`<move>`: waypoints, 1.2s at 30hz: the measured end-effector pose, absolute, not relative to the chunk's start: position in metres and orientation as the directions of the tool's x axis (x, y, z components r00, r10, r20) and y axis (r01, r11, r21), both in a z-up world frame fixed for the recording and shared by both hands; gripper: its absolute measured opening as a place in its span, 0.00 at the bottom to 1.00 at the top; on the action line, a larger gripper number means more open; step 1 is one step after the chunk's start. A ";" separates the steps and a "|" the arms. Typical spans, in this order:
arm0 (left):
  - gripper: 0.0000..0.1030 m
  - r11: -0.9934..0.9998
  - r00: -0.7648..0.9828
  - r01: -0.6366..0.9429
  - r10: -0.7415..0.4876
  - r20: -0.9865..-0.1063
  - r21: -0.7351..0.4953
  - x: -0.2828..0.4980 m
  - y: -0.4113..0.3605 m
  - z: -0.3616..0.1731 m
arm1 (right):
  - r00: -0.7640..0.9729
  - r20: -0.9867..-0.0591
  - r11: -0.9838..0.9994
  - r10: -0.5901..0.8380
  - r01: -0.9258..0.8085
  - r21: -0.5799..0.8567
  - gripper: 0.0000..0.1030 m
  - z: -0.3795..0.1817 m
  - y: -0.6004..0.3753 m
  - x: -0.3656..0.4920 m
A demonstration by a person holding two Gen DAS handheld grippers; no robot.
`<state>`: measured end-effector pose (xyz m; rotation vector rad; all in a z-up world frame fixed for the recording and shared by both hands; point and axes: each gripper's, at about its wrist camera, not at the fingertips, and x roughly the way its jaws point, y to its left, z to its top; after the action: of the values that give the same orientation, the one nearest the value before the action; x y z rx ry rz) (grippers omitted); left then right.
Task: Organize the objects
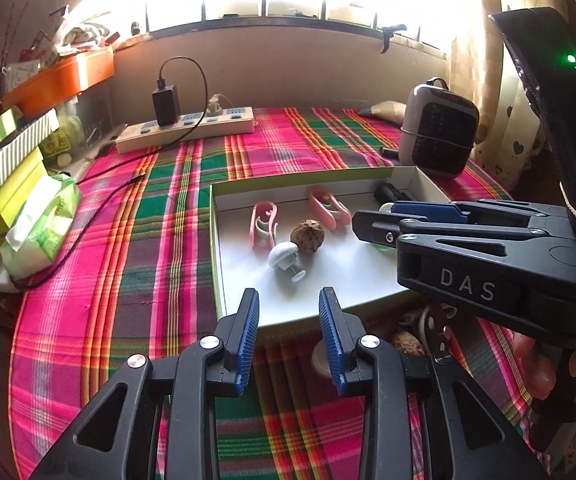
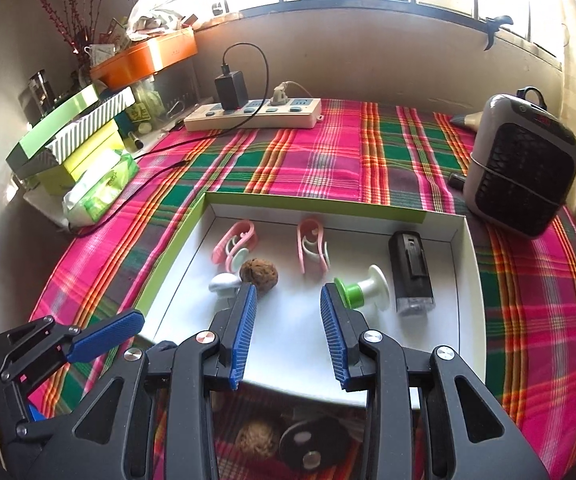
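A white tray with a green rim [image 2: 327,205] [image 1: 212,240] lies on the plaid cloth. In it are two pink clips [image 2: 234,244] [image 2: 311,248], a walnut [image 2: 259,274] [image 1: 307,236], a white knob [image 2: 224,282] [image 1: 284,256], a green-and-white spool [image 2: 361,292] and a black device [image 2: 411,276]. My right gripper [image 2: 288,290] [image 1: 375,214] hangs open over the tray's near half, nothing between its pads. My left gripper [image 1: 289,292] is open above the tray's near edge, also holding nothing. On the cloth before the tray lie a second walnut [image 2: 258,438] and a dark round piece [image 2: 307,446].
A power strip [image 2: 254,118] with a charger and a trailing cable sits at the back. A small heater [image 2: 523,184] stands at the right. Stacked boxes [image 1: 4,184] and a tissue pack [image 1: 44,224] crowd the left edge. Bare cloth lies left of the tray.
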<state>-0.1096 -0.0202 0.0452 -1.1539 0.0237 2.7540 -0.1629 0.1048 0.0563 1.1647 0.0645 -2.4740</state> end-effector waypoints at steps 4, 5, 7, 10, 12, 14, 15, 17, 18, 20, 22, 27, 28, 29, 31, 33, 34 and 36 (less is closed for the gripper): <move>0.28 -0.988 -0.704 -0.150 0.140 -0.696 -0.047 -0.100 -0.020 0.050 | -0.589 -0.731 -0.918 -0.343 0.374 0.130 0.36 0.062 0.109 -0.149; 0.28 -0.987 -0.708 -0.152 0.140 -0.692 -0.044 -0.097 -0.020 0.051 | -0.593 -0.727 -0.918 -0.345 0.373 0.132 0.39 0.063 0.110 -0.147; 0.28 -0.987 -0.713 -0.156 0.139 -0.687 -0.038 -0.092 -0.019 0.053 | -0.600 -0.718 -0.917 -0.353 0.373 0.139 0.40 0.064 0.112 -0.140; 0.28 -0.986 -0.717 -0.161 0.147 -0.681 -0.043 -0.085 -0.018 0.054 | -0.609 -0.711 -0.919 -0.351 0.371 0.135 0.40 0.064 0.114 -0.130; 0.28 -0.986 -0.718 -0.162 0.150 -0.680 -0.047 -0.082 -0.018 0.053 | -0.614 -0.707 -0.920 -0.350 0.369 0.135 0.40 0.064 0.116 -0.124; 0.29 -0.985 -0.717 -0.165 0.153 -0.680 -0.047 -0.078 -0.017 0.052 | -0.621 -0.701 -0.920 -0.351 0.368 0.135 0.40 0.064 0.118 -0.117; 0.29 -0.985 -0.717 -0.168 0.154 -0.680 -0.047 -0.076 -0.016 0.051 | -0.623 -0.700 -0.921 -0.349 0.365 0.134 0.40 0.063 0.120 -0.114; 0.29 -0.984 -0.717 -0.172 0.157 -0.680 -0.046 -0.072 -0.015 0.048 | -0.631 -0.695 -0.924 -0.343 0.360 0.129 0.40 0.061 0.123 -0.108; 0.29 -0.984 -0.715 -0.174 0.158 -0.681 -0.046 -0.071 -0.014 0.047 | -0.635 -0.693 -0.925 -0.341 0.358 0.127 0.40 0.060 0.124 -0.105; 0.29 -0.983 -0.711 -0.178 0.162 -0.684 -0.048 -0.068 -0.014 0.043 | -0.637 -0.688 -0.925 -0.346 0.355 0.136 0.41 0.058 0.128 -0.099; 0.30 -0.983 -0.708 -0.176 0.162 -0.688 -0.050 -0.065 -0.015 0.040 | -0.642 -0.685 -0.926 -0.344 0.351 0.137 0.41 0.055 0.132 -0.093; 0.32 -0.978 -0.699 -0.198 0.191 -0.689 -0.070 -0.059 -0.016 0.032 | -0.652 -0.688 -0.935 -0.317 0.336 0.113 0.45 0.047 0.139 -0.082; 0.33 -0.978 -0.695 -0.195 0.193 -0.692 -0.076 -0.059 -0.017 0.030 | -0.650 -0.691 -0.935 -0.317 0.337 0.111 0.46 0.045 0.140 -0.080; 0.33 -0.978 -0.692 -0.194 0.196 -0.695 -0.083 -0.059 -0.018 0.028 | -0.650 -0.692 -0.935 -0.313 0.338 0.106 0.47 0.044 0.141 -0.078; 0.34 -0.976 -0.685 -0.195 0.205 -0.699 -0.095 -0.059 -0.020 0.026 | -0.658 -0.689 -0.938 -0.303 0.334 0.094 0.47 0.041 0.143 -0.074; 0.35 -0.973 -0.681 -0.202 0.218 -0.699 -0.108 -0.058 -0.022 0.024 | -0.649 -0.696 -0.938 -0.307 0.331 0.105 0.47 0.036 0.146 -0.072; 0.36 -0.973 -0.677 -0.203 0.224 -0.701 -0.114 -0.059 -0.022 0.023 | -0.643 -0.702 -0.938 -0.308 0.329 0.109 0.47 0.034 0.147 -0.071; 0.37 -0.972 -0.671 -0.204 0.228 -0.705 -0.121 -0.062 -0.022 0.022 | -0.636 -0.711 -0.940 -0.301 0.324 0.107 0.47 0.029 0.149 -0.069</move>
<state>-0.0616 -0.0222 0.0219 -1.1347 -0.0463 2.6737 -0.0691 0.1489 0.0291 1.1067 0.0431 -2.5654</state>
